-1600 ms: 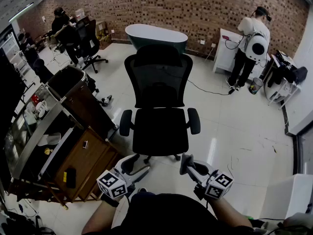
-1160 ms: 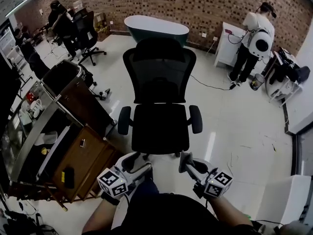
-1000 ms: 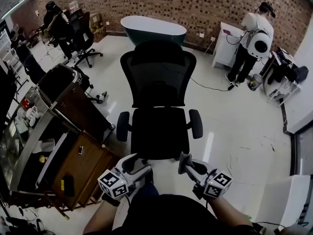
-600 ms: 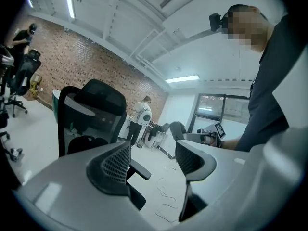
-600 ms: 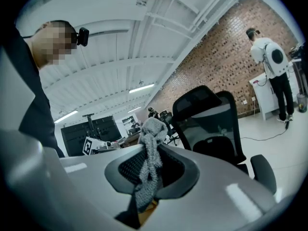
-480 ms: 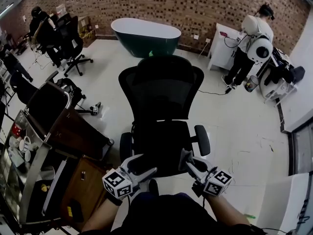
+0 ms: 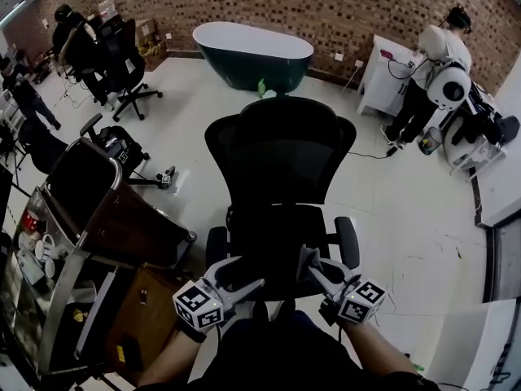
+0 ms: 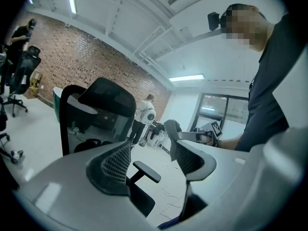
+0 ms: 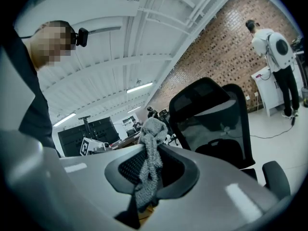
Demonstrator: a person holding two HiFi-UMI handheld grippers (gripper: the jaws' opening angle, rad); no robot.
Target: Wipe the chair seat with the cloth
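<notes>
The right gripper (image 7: 309,261) clamps the cloth (image 9: 148,153) at the chair seat's (image 7: 277,235) front edge.
The cloth runs lengthwise between the jaws, bunched end past the tips, seemingly toward the seat; the left gripper (image 8: 151,158) is wide open, empty.

An office chair (image 7: 281,160) at centre; bathtub (image 7: 252,51) behind it at 12 o'clock, a person (image 7: 435,68) at 2 o'clock, what looks like a trolley (image 7: 134,226) at 9 o'clock.

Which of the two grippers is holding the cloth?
The right gripper, its jaws shut on the grey cloth; the left gripper stands open with nothing between its jaws.
</notes>
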